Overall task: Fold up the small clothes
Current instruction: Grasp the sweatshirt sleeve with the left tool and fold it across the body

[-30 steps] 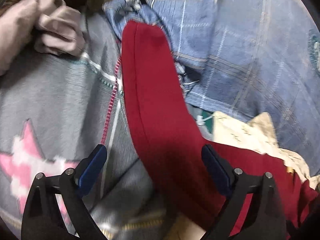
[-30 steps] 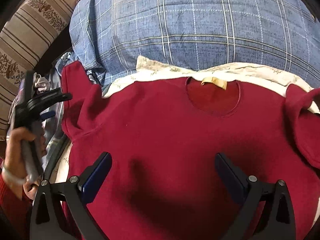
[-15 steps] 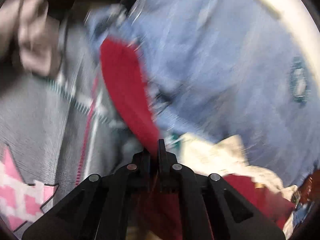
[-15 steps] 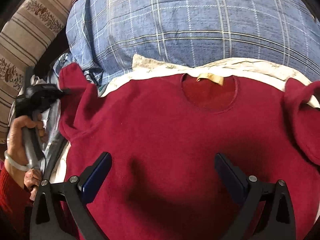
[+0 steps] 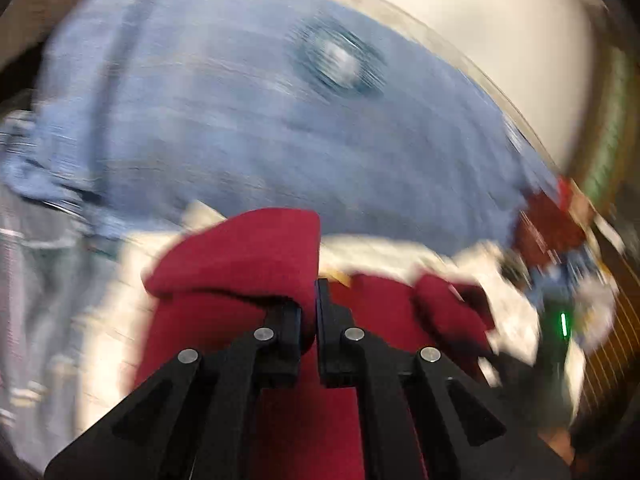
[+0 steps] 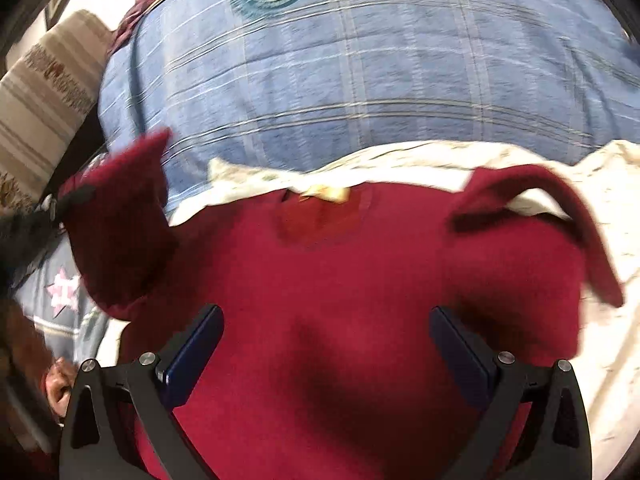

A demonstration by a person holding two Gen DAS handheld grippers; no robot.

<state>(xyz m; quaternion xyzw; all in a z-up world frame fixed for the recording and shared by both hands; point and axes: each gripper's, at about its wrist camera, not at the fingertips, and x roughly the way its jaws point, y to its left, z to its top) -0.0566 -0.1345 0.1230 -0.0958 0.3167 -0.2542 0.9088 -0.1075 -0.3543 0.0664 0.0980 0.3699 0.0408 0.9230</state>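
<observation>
Sleeve (image 5: pixel 240 248) of the red sweater (image 6: pixel 340 300) sits clenched in the left tool (image 5: pixel 316 312), lifted above the body; the right tool (image 6: pixel 326 344) hovers released over it.

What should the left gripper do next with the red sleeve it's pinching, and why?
Probably carry the sleeve inward and lay it across the red sweater chest. The left gripper is shut on it, lifted clear, while the right gripper hovers open over the body.
</observation>
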